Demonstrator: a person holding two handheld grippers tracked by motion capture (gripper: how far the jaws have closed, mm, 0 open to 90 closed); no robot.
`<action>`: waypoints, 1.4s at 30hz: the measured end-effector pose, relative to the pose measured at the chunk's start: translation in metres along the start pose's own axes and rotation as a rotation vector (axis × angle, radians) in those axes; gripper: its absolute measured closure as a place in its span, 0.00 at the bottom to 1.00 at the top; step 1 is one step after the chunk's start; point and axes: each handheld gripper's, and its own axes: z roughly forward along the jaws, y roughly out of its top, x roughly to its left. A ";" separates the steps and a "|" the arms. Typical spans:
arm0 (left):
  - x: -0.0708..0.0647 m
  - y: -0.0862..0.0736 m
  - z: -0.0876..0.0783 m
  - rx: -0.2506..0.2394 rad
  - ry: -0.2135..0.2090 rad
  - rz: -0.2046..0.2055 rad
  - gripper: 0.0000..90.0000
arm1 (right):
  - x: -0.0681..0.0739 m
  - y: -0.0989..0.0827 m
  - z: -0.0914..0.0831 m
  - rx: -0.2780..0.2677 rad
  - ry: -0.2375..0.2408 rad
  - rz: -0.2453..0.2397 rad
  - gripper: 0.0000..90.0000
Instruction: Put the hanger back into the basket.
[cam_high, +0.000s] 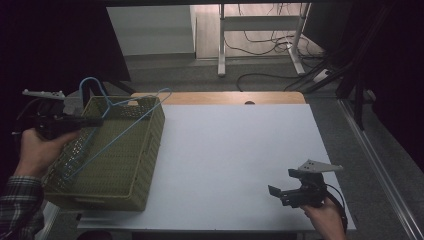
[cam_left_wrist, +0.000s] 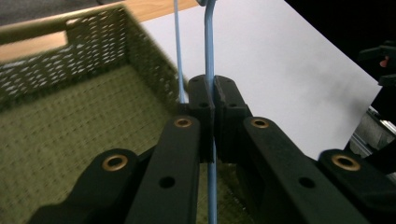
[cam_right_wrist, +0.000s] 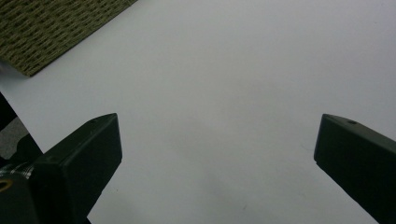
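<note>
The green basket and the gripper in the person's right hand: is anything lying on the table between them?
Nothing; in the high view the white tabletop is bare between the green basket and the right gripper.

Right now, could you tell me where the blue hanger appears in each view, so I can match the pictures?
High view: the hanger is at upper left, leaning over the green basket, pinched by the left gripper.
Left gripper view: the hanger's wire runs up the centre, clamped between the jaws.
Right gripper view: not in it.
Shared landmark: the basket.
</note>
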 end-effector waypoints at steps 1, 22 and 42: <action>0.004 -0.004 -0.001 -0.002 0.012 -0.010 0.98 | 0.000 -0.001 0.000 0.000 -0.003 0.002 0.01; 0.053 -0.065 0.020 -0.014 0.051 -0.132 0.98 | -0.001 -0.009 0.002 0.038 -0.017 -0.004 0.01; 0.052 -0.081 0.046 0.058 0.227 -0.174 0.59 | 0.002 -0.010 0.006 0.069 -0.023 -0.037 0.01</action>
